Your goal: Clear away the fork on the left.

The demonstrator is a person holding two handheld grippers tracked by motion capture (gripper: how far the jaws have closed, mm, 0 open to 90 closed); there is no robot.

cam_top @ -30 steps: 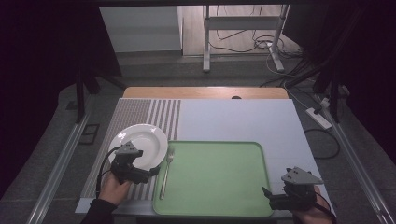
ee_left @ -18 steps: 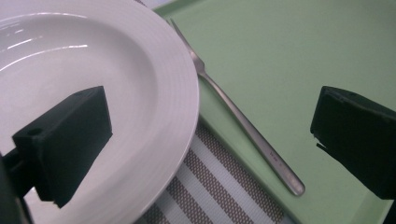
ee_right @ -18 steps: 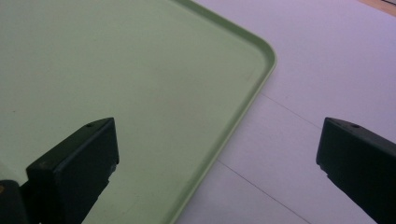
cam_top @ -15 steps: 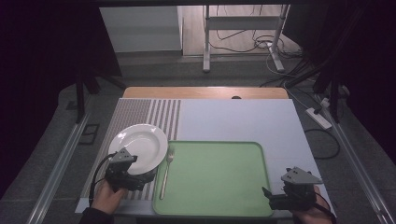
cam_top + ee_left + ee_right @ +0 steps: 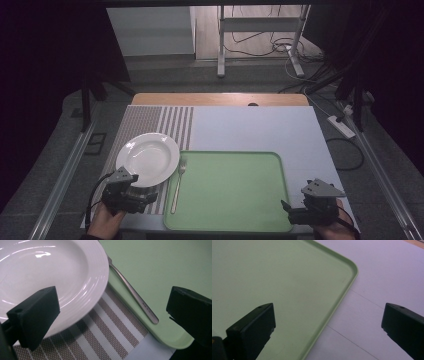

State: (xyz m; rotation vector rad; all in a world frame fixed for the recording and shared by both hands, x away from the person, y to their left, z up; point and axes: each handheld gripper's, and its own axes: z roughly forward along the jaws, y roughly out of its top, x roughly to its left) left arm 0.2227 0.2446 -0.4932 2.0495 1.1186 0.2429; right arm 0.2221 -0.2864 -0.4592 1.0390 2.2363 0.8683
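Observation:
A white plate (image 5: 148, 158) (image 5: 50, 275) rests on the striped placemat (image 5: 150, 120) at the left. A metal fork (image 5: 178, 186) (image 5: 132, 295) lies along the left rim of the green tray (image 5: 230, 190) (image 5: 160, 265) (image 5: 274, 285). My left gripper (image 5: 145, 199) (image 5: 112, 315) is open at the table's front left, its jaws spanning the plate's near edge and the fork handle, holding nothing. My right gripper (image 5: 290, 210) (image 5: 328, 332) is open at the tray's front right corner, jaws either side of the tray rim, empty.
The pale table surface (image 5: 250, 127) stretches behind the tray, with a wooden strip (image 5: 220, 99) at its far edge. A power strip (image 5: 341, 126) and cables lie on the floor at the right. A metal stand (image 5: 260, 30) rises beyond the table.
My left gripper has drawn back toward the front left edge of the table, away from the plate. The right gripper has stayed put.

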